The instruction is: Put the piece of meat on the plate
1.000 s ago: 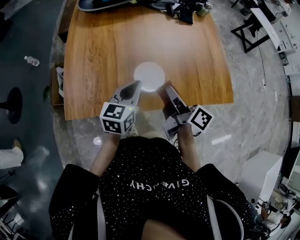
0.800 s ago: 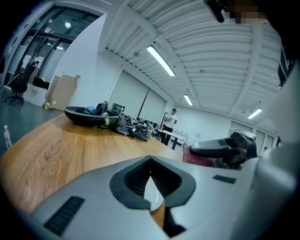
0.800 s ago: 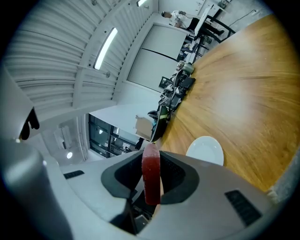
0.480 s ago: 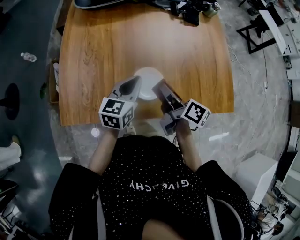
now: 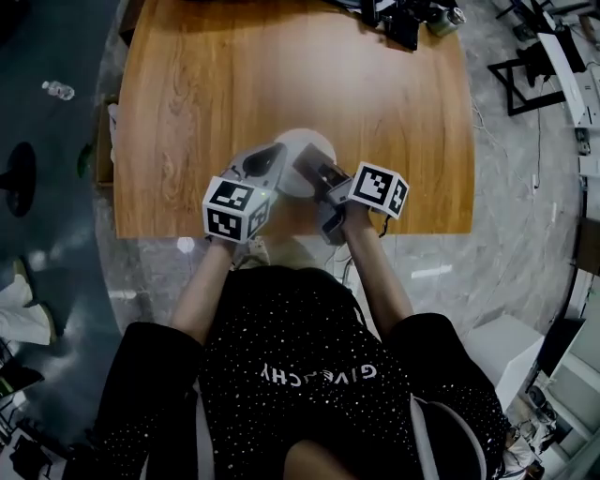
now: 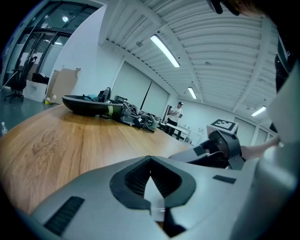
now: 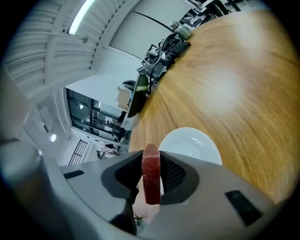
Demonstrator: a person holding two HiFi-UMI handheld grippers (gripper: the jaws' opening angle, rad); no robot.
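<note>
The right gripper (image 5: 307,167) has its jaws partly closed on the piece of meat (image 7: 151,173), a red slice held upright on its edge at the near rim of the white plate (image 7: 192,145). The left gripper (image 5: 272,156) is just left of the plate, its jaws closed together and empty. The plate sits on the wooden table (image 5: 206,94), near its front edge.

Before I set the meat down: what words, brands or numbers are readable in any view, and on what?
"GIVENCHY": across the chest of the person's black top, seen upside down in the head view.
left marker cube and right marker cube: black-and-white square patterns only, no letters or digits.
clutter at the table's far end: any print is too small to read.
Gripper views: no legible text.
</note>
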